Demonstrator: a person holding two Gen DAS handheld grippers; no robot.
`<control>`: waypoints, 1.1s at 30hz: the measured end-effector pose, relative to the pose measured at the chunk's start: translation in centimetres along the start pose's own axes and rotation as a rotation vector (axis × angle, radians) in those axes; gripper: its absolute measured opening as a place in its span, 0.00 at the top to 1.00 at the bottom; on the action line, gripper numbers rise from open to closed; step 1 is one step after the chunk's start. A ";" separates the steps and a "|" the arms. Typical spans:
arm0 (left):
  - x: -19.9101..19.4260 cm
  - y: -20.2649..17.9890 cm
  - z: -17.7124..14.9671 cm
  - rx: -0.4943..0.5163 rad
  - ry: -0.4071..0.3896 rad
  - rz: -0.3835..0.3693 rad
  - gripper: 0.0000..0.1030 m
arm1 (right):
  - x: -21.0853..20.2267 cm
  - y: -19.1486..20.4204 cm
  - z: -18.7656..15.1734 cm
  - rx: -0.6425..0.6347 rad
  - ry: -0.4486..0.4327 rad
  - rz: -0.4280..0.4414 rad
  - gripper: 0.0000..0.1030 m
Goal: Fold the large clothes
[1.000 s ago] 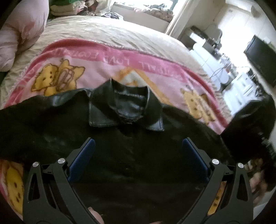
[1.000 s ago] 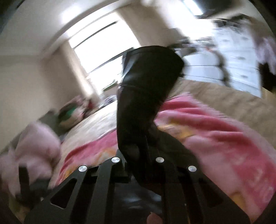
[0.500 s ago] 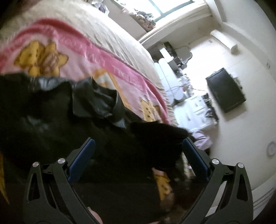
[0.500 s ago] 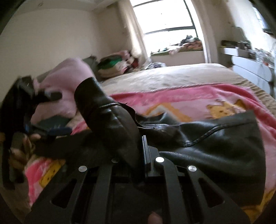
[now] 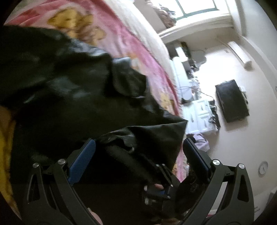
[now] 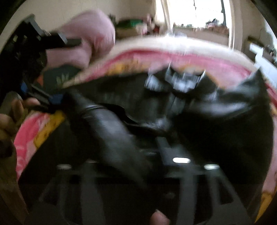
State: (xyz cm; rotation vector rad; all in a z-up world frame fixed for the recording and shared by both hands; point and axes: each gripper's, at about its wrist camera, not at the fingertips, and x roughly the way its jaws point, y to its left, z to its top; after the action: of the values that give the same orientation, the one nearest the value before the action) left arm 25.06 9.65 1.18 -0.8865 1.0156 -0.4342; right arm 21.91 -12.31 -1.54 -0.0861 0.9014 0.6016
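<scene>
A black leather jacket [image 5: 69, 86] lies front up on a pink cartoon blanket [image 5: 121, 34], its collar [image 6: 181, 81] at the far side. One sleeve [image 6: 107, 124] is folded across the jacket's body. My right gripper [image 6: 133, 142] is low over the jacket and its jaws are opening. The sleeve lies over its left finger, no longer pinched. My left gripper [image 5: 138, 147] is open above the folded sleeve [image 5: 155, 135], its blue pads apart and touching nothing. Part of the right gripper [image 5: 159, 187] shows under it. The left gripper [image 6: 71, 70] appears at the left of the blurred right wrist view.
A pink pillow [image 6: 90, 39] and piled clothes [image 6: 131, 27] lie at the head of the bed under a window [image 6: 195, 12]. Beyond the bed's right edge stand white drawers [image 5: 199, 112] and a wall-mounted television [image 5: 232, 100].
The right gripper brought the raised sleeve down across the jacket's body, then its jaws parted. The left gripper rolled and moved toward the jacket's right side, staying open.
</scene>
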 end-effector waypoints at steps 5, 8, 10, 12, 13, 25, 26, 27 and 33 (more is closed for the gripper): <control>-1.6 2.5 -1.2 -0.029 -0.003 0.060 0.08 | -1.8 1.0 -0.4 0.001 0.062 0.050 0.09; -0.9 4.2 -2.5 -0.048 0.039 0.086 0.08 | -4.1 1.1 -0.9 0.029 0.059 0.164 0.05; -0.4 4.6 -3.0 -0.053 0.062 0.079 0.08 | -5.8 1.0 -1.0 0.021 0.037 0.192 0.05; 0.4 4.4 -3.5 -0.047 0.074 0.099 0.08 | -7.3 0.4 -1.1 0.021 -0.003 0.184 0.05; 0.9 4.3 -3.6 -0.040 0.076 0.118 0.08 | -8.2 -0.4 -1.2 0.036 -0.038 0.167 0.05; 1.7 -1.2 -1.8 0.121 -0.036 0.220 0.99 | -14.3 -11.7 -0.3 0.321 -0.263 -0.046 0.06; 1.1 -2.5 -1.3 0.152 -0.057 0.212 0.99 | -14.6 -12.5 -0.5 0.342 -0.271 -0.061 0.07; 0.1 -4.4 -0.6 0.196 -0.090 0.201 1.00 | -14.8 -13.3 -0.6 0.359 -0.278 -0.071 0.12; -4.4 -13.7 1.8 0.397 -0.211 0.110 1.00 | -14.6 -17.4 -1.4 0.477 -0.275 -0.144 0.17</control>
State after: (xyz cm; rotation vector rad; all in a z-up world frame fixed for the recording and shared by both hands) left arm 25.59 5.38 15.03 -0.5047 0.7449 -0.4206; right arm 23.16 -33.89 5.57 0.3510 0.7424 0.2445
